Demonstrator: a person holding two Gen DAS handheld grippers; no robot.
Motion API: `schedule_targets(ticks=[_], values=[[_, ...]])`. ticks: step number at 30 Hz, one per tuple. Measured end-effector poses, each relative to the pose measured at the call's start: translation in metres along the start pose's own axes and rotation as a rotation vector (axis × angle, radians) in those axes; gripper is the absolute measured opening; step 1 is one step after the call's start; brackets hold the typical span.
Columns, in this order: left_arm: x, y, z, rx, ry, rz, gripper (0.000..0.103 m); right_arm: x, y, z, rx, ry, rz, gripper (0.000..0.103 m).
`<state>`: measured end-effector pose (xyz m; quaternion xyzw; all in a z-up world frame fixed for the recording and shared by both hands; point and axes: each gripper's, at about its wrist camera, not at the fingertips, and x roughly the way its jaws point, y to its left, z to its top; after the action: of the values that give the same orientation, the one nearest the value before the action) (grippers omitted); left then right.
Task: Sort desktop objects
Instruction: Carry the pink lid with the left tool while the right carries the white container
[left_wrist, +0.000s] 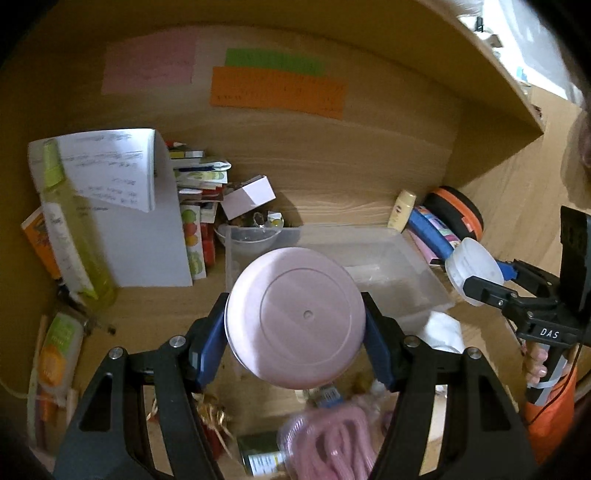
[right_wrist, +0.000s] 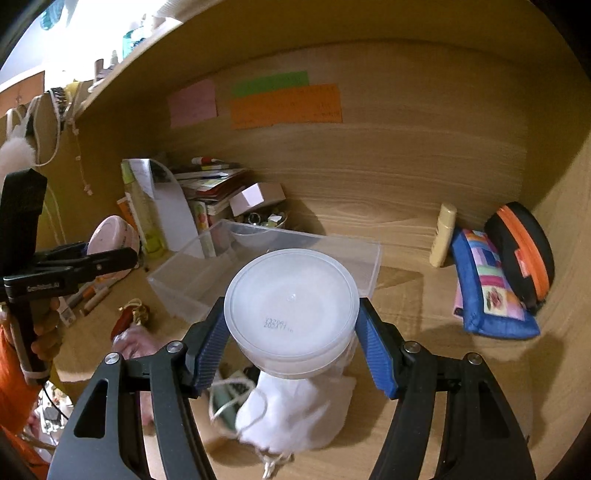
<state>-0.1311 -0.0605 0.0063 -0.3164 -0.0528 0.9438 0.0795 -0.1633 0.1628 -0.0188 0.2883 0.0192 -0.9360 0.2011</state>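
My left gripper (left_wrist: 295, 328) is shut on a round pink jar (left_wrist: 295, 317) and holds it above the desk, in front of a clear plastic bin (left_wrist: 406, 266). My right gripper (right_wrist: 291, 325) is shut on a round translucent white tub (right_wrist: 291, 310), held above a white drawstring pouch (right_wrist: 295, 413) near the bin (right_wrist: 354, 254). The right gripper and its tub (left_wrist: 474, 269) show at the right of the left wrist view. The left gripper and its pink jar (right_wrist: 110, 236) show at the left of the right wrist view.
A stack of books and papers (left_wrist: 140, 206), a yellow-green bottle (left_wrist: 70, 229) and a small bowl (left_wrist: 251, 236) stand at the back left. A cream tube (right_wrist: 443, 236), a blue patchwork pouch (right_wrist: 487, 288) and a black-orange case (right_wrist: 524, 251) lie at the right. Pink cord (left_wrist: 332, 439) lies near.
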Motion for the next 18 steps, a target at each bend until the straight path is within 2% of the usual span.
schedule_targets(ticks=[8, 18], values=[[0.050, 0.003, 0.018, 0.022, 0.111, -0.044, 0.065, 0.043, -0.010, 0.013, -0.021, 0.085, 0.007, 0.063], [0.110, 0.000, 0.023, 0.043, 0.264, -0.071, 0.065, 0.093, -0.010, 0.016, -0.083, 0.215, -0.010, 0.063]])
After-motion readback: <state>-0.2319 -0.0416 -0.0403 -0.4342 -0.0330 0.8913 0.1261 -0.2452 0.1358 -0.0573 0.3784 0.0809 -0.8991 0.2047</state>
